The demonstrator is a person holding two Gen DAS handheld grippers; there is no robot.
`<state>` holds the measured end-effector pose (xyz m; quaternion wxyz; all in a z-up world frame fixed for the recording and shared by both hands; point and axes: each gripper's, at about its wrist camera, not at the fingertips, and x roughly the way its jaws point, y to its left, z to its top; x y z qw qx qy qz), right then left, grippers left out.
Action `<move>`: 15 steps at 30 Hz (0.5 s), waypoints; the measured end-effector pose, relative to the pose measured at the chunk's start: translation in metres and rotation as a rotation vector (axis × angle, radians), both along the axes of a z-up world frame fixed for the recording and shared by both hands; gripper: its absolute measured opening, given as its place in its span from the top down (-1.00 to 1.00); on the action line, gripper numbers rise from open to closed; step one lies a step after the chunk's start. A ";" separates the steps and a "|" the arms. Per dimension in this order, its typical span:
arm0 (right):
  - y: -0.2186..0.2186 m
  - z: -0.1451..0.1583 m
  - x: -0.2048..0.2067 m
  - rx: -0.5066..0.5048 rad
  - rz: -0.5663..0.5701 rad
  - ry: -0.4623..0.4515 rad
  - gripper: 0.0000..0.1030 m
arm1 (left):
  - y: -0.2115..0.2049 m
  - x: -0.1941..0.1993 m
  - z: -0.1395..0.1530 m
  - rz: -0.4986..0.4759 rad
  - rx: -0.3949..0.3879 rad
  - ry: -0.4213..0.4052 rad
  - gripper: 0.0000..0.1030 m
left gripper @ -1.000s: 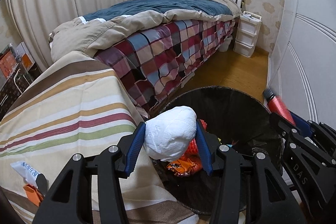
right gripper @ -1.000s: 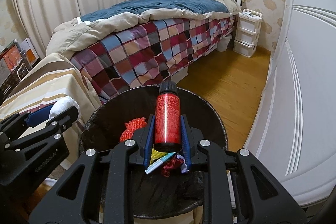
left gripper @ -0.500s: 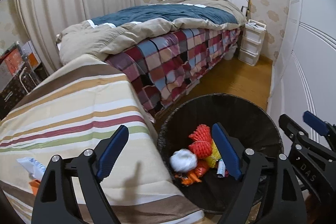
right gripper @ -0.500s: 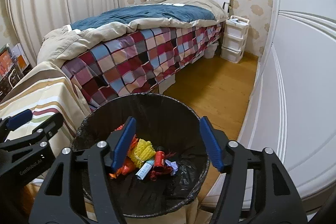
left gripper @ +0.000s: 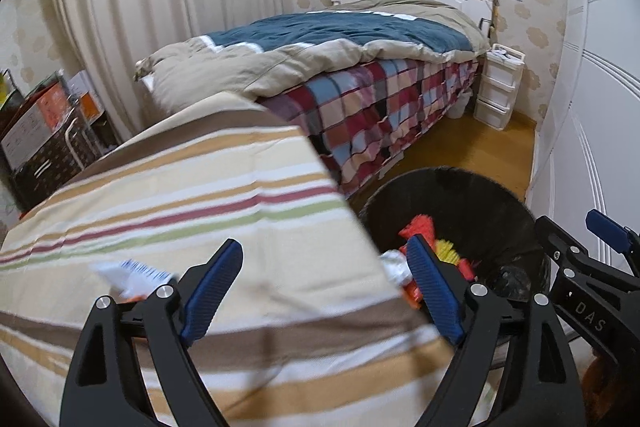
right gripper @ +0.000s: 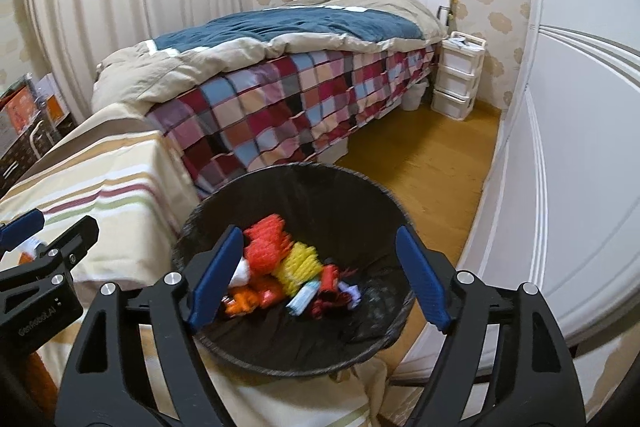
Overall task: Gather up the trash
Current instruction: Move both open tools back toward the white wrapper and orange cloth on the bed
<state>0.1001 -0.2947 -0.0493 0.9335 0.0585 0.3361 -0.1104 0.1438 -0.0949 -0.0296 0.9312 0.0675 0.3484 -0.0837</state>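
A black-lined trash bin [right gripper: 304, 183] stands by the striped table; it also shows in the left wrist view [left gripper: 472, 195]. Inside lie red and yellow foam nets [right gripper: 280, 251], a white paper wad [right gripper: 240, 273], a red can [right gripper: 329, 277] and small wrappers. My right gripper [right gripper: 318, 263] is open and empty above the bin. My left gripper [left gripper: 326, 285] is open and empty above the table's striped cloth [left gripper: 180, 195]. A white and blue wrapper [left gripper: 136, 273] lies on the cloth by the left finger, with something orange under it.
A bed [right gripper: 288, 75] with a checked cover stands behind the bin. White drawers [right gripper: 458, 79] stand by the headboard. A white wardrobe [right gripper: 580, 147] runs along the right. Boxes [left gripper: 44, 131] stand at the far left.
Both grippers opened: the left dropped the white paper wad and the right dropped the red can into the bin. The left gripper has since swung left over the table.
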 end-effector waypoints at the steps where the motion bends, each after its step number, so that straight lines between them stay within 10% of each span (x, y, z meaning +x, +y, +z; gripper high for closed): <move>1: 0.005 -0.001 -0.001 0.000 0.008 0.001 -0.50 | 0.007 -0.003 -0.001 0.013 0.000 0.004 -0.62; 15: 0.097 -0.008 -0.009 0.035 0.210 0.046 -0.50 | 0.107 -0.032 -0.021 0.203 -0.002 0.051 -0.62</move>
